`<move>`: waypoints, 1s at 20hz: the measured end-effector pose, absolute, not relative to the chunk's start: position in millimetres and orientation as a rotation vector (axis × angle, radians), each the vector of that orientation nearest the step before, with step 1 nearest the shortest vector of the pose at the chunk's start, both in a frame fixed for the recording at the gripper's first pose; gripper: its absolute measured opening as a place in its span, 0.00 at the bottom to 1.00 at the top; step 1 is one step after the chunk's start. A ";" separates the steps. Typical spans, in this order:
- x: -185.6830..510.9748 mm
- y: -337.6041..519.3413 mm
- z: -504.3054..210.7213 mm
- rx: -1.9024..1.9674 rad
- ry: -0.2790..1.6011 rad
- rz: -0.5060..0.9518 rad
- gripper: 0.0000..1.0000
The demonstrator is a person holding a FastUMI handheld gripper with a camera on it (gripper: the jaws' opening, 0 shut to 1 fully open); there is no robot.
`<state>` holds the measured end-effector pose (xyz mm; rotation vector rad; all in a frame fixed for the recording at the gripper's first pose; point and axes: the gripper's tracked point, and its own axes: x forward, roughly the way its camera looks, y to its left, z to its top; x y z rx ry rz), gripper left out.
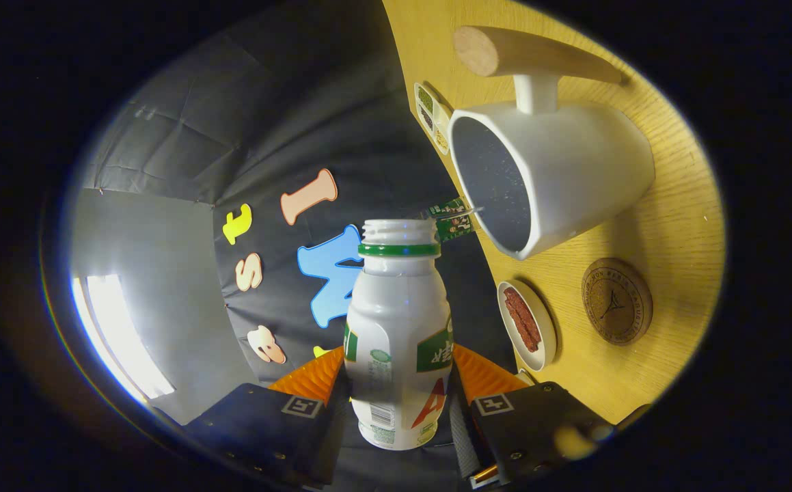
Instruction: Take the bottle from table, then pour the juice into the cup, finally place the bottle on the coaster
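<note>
- The gripper (399,396) was closed on the bottle (398,335), both fingers pressing its lower sides.
- The bottle was white with a green ring below its open, capless mouth, and it was lifted clear of the table (669,225), the whole view rolled sideways.
- The white cup (560,171) stood on the wooden table just beyond the bottle's mouth, its dark opening facing the bottle, its handle pointing away.
- The round cork coaster (616,301) lay bare on the table beside the cup.
- A small white dish (532,342) with reddish strips sat near the coaster, closer to the fingers.
- A wooden-topped stand (525,58) rose behind the cup.
</note>
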<state>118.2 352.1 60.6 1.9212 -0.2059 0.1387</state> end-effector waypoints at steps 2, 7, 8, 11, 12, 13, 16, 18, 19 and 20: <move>117.9 351.3 60.0 1.926 -0.207 0.137 0.66; 118.2 350.5 59.1 1.930 -0.208 0.135 0.66; 118.4 349.9 58.7 1.930 -0.209 0.135 0.66; 117.5 347.9 59.1 1.934 -0.221 0.131 0.66; 117.6 346.9 59.8 1.939 -0.228 0.132 0.66; 116.9 346.2 60.2 1.941 -0.229 0.132 0.66; 117.7 346.7 59.9 1.945 -0.228 0.135 0.66; 117.2 345.6 57.5 1.947 -0.228 0.134 0.66; 117.1 345.8 56.4 1.948 -0.226 0.131 0.66; 116.6 345.4 55.7 1.951 -0.226 0.129 0.66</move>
